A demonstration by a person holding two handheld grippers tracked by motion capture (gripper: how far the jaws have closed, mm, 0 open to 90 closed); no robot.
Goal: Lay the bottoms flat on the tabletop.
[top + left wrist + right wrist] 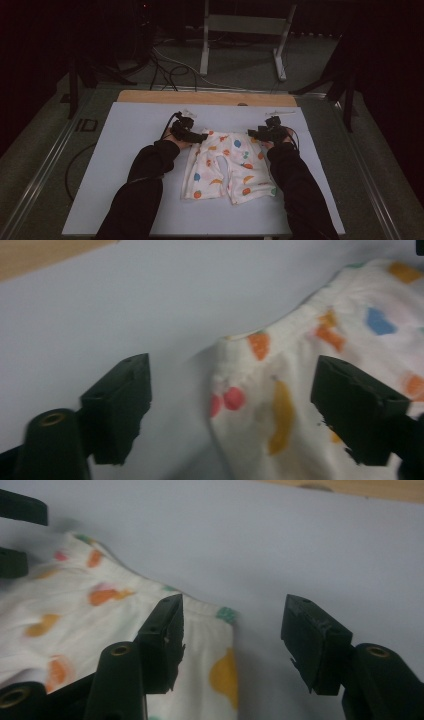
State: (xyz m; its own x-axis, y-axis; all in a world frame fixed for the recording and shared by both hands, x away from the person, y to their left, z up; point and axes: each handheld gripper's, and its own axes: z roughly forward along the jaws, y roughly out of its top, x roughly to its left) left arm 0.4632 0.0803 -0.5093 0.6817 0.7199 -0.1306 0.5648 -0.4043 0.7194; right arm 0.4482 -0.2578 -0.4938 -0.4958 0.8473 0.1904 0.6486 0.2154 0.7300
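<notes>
I've got both tongs spread apart, left tongs [230, 407] and right tongs [232, 642] each straddling a waistband corner of the white fruit-print cotton shorts [227, 167], flat mid-worktop [125, 150].

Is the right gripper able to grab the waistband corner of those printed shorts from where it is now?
Probably yes: the right gripper stands open astride the corner of the shorts, with nothing in the way.

A dim room. A white board [125, 150] lies on a wooden table [200, 97]. Beyond its far edge, a grey floor [240, 65], black cables [165, 70] and a white frame [245, 30].
</notes>
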